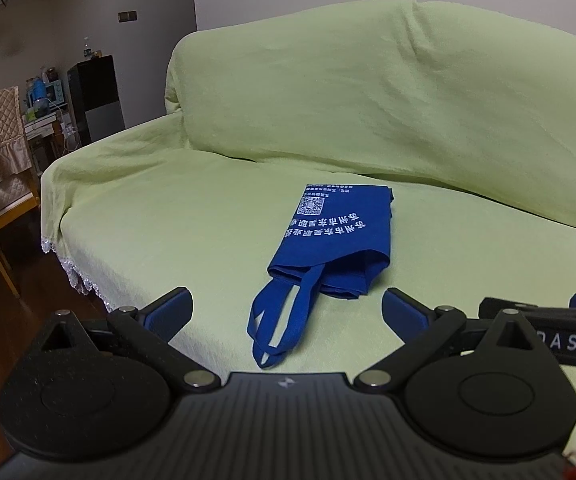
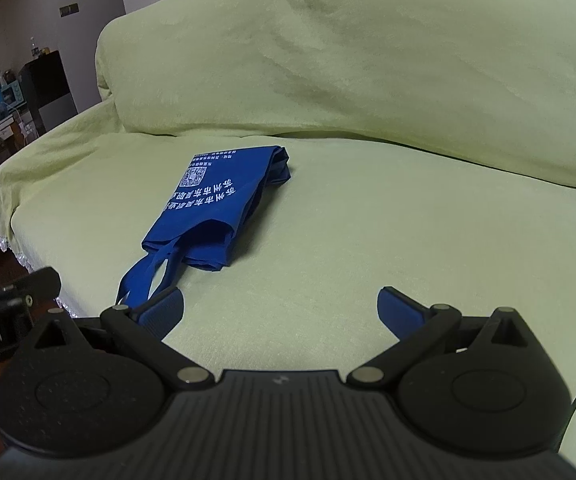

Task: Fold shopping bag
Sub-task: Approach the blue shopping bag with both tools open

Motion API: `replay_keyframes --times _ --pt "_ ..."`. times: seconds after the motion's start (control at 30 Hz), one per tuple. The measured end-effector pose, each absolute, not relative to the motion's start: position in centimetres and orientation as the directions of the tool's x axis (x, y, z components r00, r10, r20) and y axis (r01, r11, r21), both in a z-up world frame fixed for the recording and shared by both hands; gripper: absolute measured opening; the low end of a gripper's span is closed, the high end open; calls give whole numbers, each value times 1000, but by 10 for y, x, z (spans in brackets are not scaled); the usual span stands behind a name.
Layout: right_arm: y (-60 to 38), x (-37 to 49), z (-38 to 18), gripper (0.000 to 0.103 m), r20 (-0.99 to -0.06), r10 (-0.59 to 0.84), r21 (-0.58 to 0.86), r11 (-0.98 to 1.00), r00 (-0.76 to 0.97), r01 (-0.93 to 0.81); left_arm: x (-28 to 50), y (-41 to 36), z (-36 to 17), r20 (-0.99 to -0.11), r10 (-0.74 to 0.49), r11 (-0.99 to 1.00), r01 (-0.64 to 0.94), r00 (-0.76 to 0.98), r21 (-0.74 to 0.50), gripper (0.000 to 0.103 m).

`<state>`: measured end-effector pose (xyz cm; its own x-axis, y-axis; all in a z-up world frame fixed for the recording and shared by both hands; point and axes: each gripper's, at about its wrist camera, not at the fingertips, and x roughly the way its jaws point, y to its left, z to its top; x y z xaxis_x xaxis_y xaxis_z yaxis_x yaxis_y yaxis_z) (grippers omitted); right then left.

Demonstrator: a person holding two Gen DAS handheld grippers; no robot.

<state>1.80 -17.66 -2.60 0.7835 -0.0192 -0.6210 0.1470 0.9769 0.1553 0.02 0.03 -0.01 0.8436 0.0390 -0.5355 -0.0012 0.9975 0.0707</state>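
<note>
While both tongs gape wide, the shopping bag lies mid-sofa, away from its edges.

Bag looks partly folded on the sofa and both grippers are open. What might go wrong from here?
1. The handles trail loose off the bag; a fold may leave them sticking out.
2. The layers at the bag's mouth gape, so a hand-held gripper might pinch only the top layer.
3. The sofa cover is soft cloth and may get caught with the bag.
</note>
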Motion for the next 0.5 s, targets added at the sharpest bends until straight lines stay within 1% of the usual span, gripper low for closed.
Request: replay_keyframes --times 0.3,0.37,0.5 --pt "-177 7 -20 102 -600 -14 173 974 800 146 -2 16 0 -525 55 998 -28 850 59 102" --pt "-177 5 -18 102 -595 -13 176 973 804 146 -37 3 8 -501 56 996 -16 863 86 102" --pt "-176 1 -16 102 -585 -12 179 973 811 143 -44 11 9 -505 66 997 -32 860 77 102"
